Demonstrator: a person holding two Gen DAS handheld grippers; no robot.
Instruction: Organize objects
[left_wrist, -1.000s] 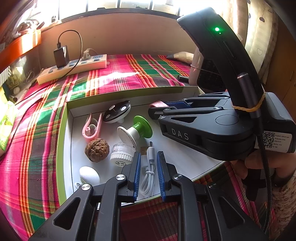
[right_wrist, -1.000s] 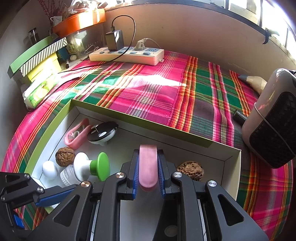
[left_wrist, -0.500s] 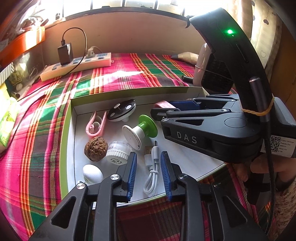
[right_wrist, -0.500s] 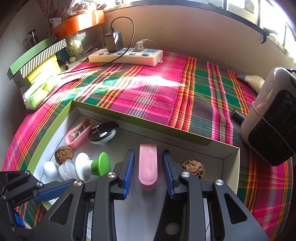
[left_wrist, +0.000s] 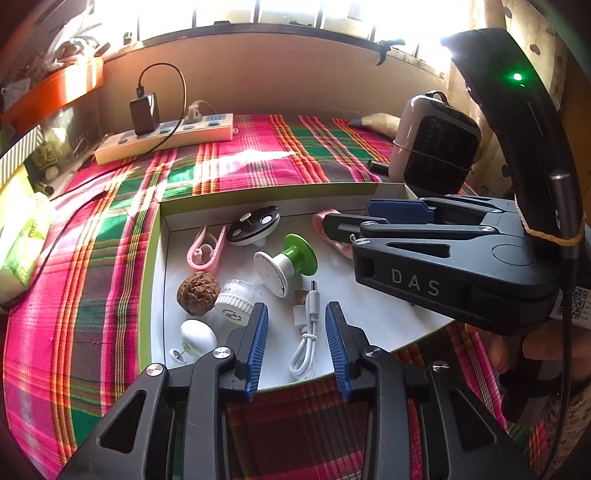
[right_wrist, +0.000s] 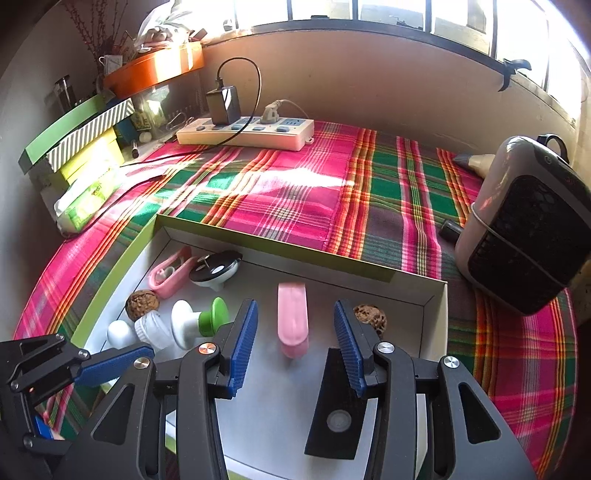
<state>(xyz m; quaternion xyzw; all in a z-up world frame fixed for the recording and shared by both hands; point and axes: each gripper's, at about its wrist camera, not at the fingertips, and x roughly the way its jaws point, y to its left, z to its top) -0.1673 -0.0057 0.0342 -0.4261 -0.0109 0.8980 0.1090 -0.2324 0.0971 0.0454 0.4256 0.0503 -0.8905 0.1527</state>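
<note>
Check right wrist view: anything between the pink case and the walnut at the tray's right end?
Only the right gripper's blue right finger pad crosses between pink case and walnut; otherwise bare tray floor.

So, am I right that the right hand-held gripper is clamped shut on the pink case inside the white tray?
Not quite. In the right wrist view the right hand-held gripper is open, its jaws standing apart on either side of the pink case, which lies free on the floor of the white tray.
</note>
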